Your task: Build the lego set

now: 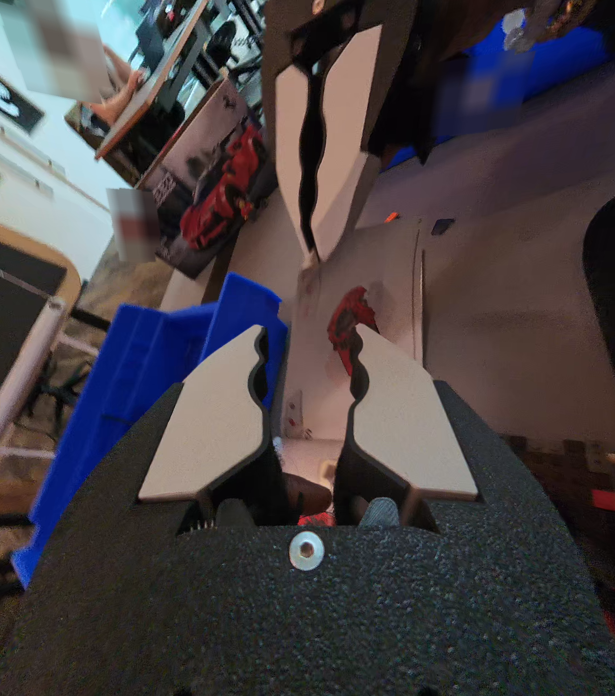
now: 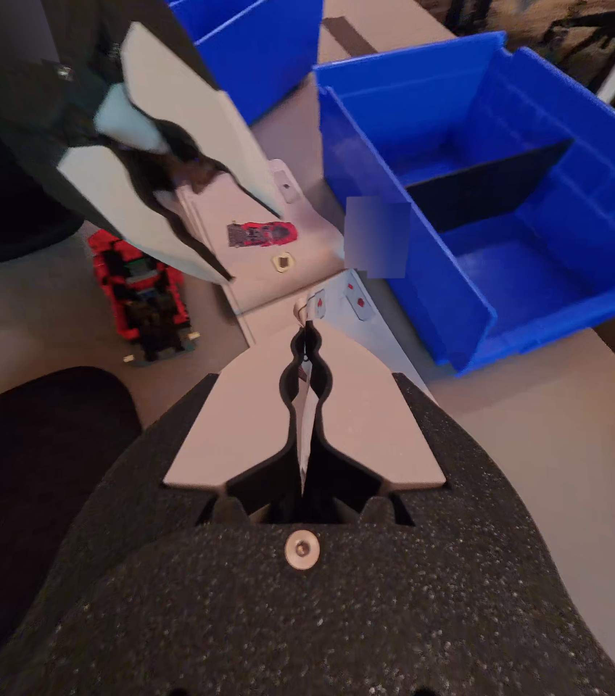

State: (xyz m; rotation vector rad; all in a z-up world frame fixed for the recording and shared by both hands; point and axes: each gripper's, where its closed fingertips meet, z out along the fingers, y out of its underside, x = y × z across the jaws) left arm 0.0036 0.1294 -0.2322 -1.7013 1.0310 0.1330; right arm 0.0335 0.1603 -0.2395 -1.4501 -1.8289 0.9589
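Nearest in the right wrist view, the right gripper (image 2: 308, 331), fingers pressed together and pinching the edge of a white page of the instruction booklet (image 2: 260, 211); the thin sheet visible edge-on in the narrow slit between the two pads. Booklet open on the grey worktop (image 2: 505, 452), showing a printed red car (image 2: 260, 234) on the far page. Left of the booklet and well apart from these fingers, the half-built red and black lego car (image 2: 144, 297), resting on the worktop, touched by neither gripper. Above it, blurred, the left gripper (image 2: 257, 244), its tips low over the booklet. Right of the booklet, a blue bin (image 2: 404, 320) with a black divider, and a second blue bin (image 2: 260, 56) farther back. In the left wrist view, the left gripper (image 1: 309, 335) with fingers spread apart and nothing between them; seen through the gap, the booklet (image 1: 392, 282) with its red car picture. Opposite, the right gripper (image 1: 313, 248), tips closed on the far edge of the booklet. Beyond, at the left, the set's box (image 1: 208, 180) with a red car on its face, standing next to a blue bin (image 1: 140, 357).
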